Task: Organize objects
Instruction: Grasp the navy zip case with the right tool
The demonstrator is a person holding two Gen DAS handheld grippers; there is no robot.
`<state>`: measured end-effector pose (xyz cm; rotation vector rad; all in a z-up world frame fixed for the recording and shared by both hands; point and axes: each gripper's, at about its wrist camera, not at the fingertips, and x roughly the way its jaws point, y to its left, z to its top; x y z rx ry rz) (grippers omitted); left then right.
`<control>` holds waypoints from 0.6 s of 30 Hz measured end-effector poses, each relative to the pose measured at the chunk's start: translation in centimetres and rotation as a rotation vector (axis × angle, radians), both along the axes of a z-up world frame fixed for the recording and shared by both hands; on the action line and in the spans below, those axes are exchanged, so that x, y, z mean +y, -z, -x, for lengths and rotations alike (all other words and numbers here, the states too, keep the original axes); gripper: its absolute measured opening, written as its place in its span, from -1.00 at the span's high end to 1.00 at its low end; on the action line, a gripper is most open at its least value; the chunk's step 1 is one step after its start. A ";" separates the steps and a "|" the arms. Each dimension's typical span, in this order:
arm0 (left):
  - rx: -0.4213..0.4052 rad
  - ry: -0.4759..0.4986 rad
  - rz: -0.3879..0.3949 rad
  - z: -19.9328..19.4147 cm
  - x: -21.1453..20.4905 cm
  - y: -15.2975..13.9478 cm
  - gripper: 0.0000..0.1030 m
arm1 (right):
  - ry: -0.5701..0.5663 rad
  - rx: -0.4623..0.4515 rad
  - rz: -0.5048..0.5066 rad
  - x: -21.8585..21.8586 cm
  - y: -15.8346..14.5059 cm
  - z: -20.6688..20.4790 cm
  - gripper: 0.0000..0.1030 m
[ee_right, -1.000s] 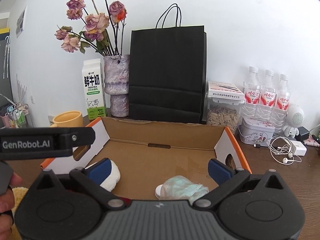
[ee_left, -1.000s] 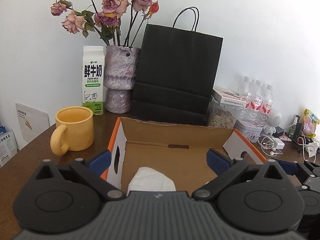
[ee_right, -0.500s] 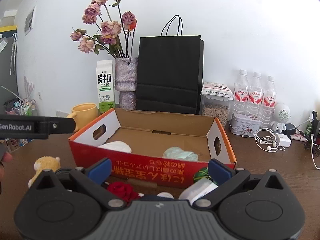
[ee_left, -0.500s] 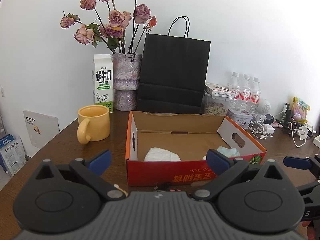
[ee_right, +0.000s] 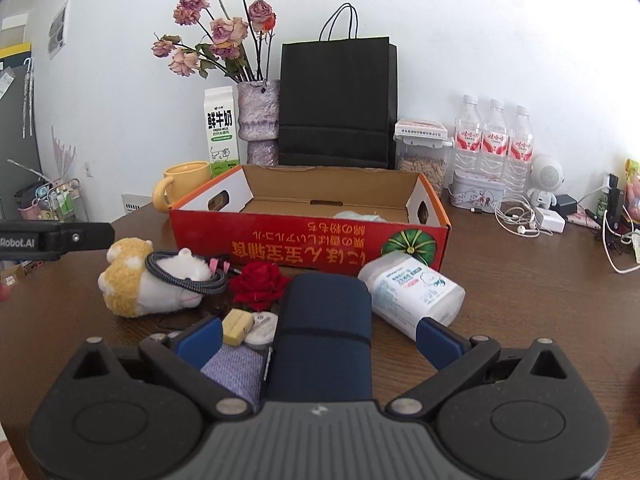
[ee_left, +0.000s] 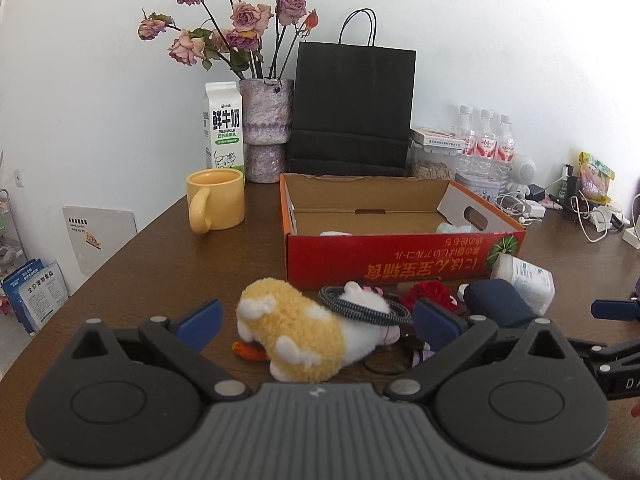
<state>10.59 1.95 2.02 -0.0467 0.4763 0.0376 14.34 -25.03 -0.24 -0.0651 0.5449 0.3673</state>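
A red cardboard box (ee_left: 400, 258) (ee_right: 312, 244) stands open on the brown table, with a white wad and a pale green wad inside. In front of it lie a yellow-and-white plush toy (ee_left: 292, 328) (ee_right: 136, 284) with a coiled cable (ee_right: 180, 274) on it, a red rose (ee_right: 258, 284), a navy pouch (ee_right: 324, 328) (ee_left: 496, 304) and a white bottle (ee_right: 412, 292) (ee_left: 524, 280). My left gripper (ee_left: 316, 320) is open with the plush between its jaws. My right gripper (ee_right: 320, 338) is open over the navy pouch.
A yellow mug (ee_left: 216, 204), milk carton (ee_left: 224, 128), vase of dried roses (ee_left: 266, 128) and black paper bag (ee_left: 352, 108) stand behind the box. Water bottles (ee_right: 494, 140), a seed jar (ee_right: 422, 152), a tin and cables (ee_right: 516, 216) crowd the back right.
Both grippers have pulled back from above the box toward the table's front. The loose items in front of the box have come into view between the jaws.
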 end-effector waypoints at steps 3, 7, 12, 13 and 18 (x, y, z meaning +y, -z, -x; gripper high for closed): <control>0.006 -0.001 -0.006 1.2 0.2 0.4 -1.00 | 0.007 0.014 -0.004 -0.2 0.6 0.8 -1.00; 0.028 0.003 -0.002 1.9 0.5 1.0 -1.00 | -0.005 0.035 0.000 -0.1 1.2 1.4 -1.00; 0.050 -0.007 0.006 1.4 1.0 1.5 -1.00 | -0.003 0.066 0.013 0.3 1.7 0.2 -1.00; 0.052 -0.008 0.006 1.2 1.0 1.6 -1.00 | 0.000 0.076 0.015 0.3 1.8 -0.2 -1.00; 0.074 -0.017 0.008 0.5 1.3 2.1 -1.00 | -0.004 0.136 0.033 0.8 2.5 -3.4 -1.00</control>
